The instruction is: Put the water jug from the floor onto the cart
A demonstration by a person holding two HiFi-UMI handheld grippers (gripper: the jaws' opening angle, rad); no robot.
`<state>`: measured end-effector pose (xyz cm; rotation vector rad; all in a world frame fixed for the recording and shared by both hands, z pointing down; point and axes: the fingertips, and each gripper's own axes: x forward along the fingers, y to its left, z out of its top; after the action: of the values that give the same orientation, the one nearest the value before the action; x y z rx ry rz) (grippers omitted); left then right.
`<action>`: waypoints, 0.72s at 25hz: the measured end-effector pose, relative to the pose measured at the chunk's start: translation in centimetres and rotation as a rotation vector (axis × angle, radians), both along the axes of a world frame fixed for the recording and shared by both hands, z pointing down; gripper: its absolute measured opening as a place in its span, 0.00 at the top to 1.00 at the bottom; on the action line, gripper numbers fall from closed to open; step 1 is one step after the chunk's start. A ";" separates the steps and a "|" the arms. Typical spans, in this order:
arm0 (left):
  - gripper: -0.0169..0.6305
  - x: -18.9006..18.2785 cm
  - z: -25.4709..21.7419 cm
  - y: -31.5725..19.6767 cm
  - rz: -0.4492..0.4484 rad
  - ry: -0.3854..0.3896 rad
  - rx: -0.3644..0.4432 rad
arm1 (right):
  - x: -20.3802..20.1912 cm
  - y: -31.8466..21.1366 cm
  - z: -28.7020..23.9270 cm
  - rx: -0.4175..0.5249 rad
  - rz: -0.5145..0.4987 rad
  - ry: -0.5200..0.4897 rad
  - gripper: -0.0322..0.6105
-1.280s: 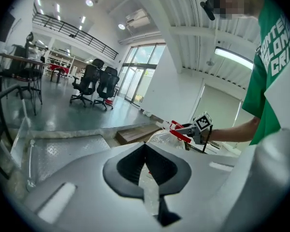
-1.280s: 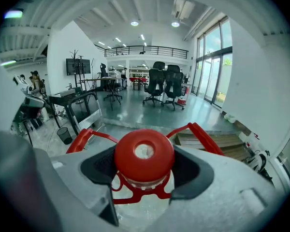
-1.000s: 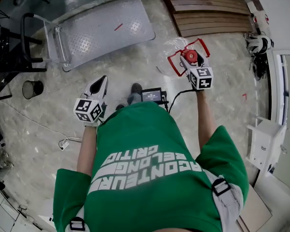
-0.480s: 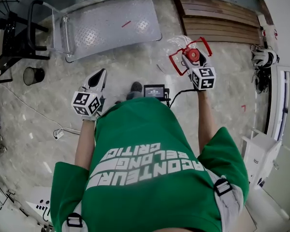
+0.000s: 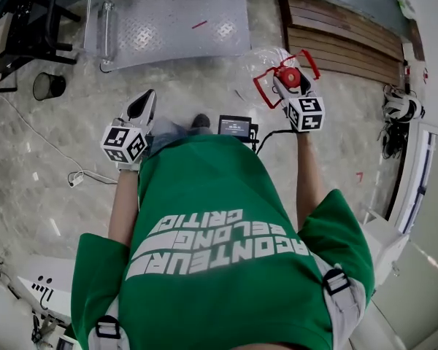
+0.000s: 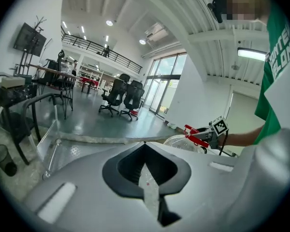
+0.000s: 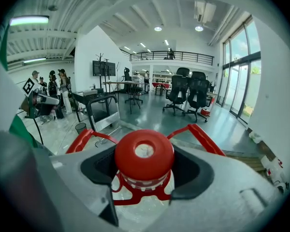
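A clear water jug (image 5: 271, 65) with a red cap (image 7: 144, 152) and red handle hangs from my right gripper (image 5: 287, 83), which is shut round its neck just under the cap. In the right gripper view the cap fills the space between the jaws of my right gripper (image 7: 145, 167). The metal platform cart (image 5: 168, 20) lies on the floor ahead and to the left, its handle (image 5: 102, 28) at its left end. My left gripper (image 5: 144, 105) is held out at my left, shut and holding nothing. The left gripper view shows the cart (image 6: 82, 149) ahead and the jug (image 6: 181, 141) at the right.
A wooden pallet (image 5: 343, 35) lies beyond the jug at the right. A black bin (image 5: 47, 86) and table legs stand left of the cart. A small screen device (image 5: 235, 126) with a cable sits by my feet. A white plug and cord (image 5: 73, 179) trail on the floor.
The cart and pallet have come nearer and the view has swung left. Both grippers sit a little higher in the view. The right gripper still holds the jug.
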<state>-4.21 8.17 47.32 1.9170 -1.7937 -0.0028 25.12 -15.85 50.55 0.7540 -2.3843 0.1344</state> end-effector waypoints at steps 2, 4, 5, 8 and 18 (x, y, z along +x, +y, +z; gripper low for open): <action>0.95 -0.1 0.1 0.2 -0.013 -0.001 -0.003 | -0.3 -0.3 0.1 -0.002 -0.009 -0.001 0.48; 0.95 -0.4 0.2 0.2 -0.025 0.000 -0.005 | -0.7 -0.6 0.3 -0.005 -0.017 0.000 0.48; 0.95 -0.6 0.2 0.1 -0.030 0.002 -0.006 | -0.9 -0.8 0.3 -0.006 -0.020 0.002 0.48; 0.95 -1.4 0.4 -0.2 -0.038 0.009 -0.005 | -1.6 -1.1 0.6 -0.011 -0.029 0.007 0.48; 0.95 -4.5 0.5 -3.4 -0.018 0.024 0.017 | -4.9 -2.9 0.8 -0.018 -0.033 0.028 0.48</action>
<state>-8.74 4.75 47.86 1.9045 -1.8008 -0.0469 20.24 -18.78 51.31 0.7029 -2.3647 0.1310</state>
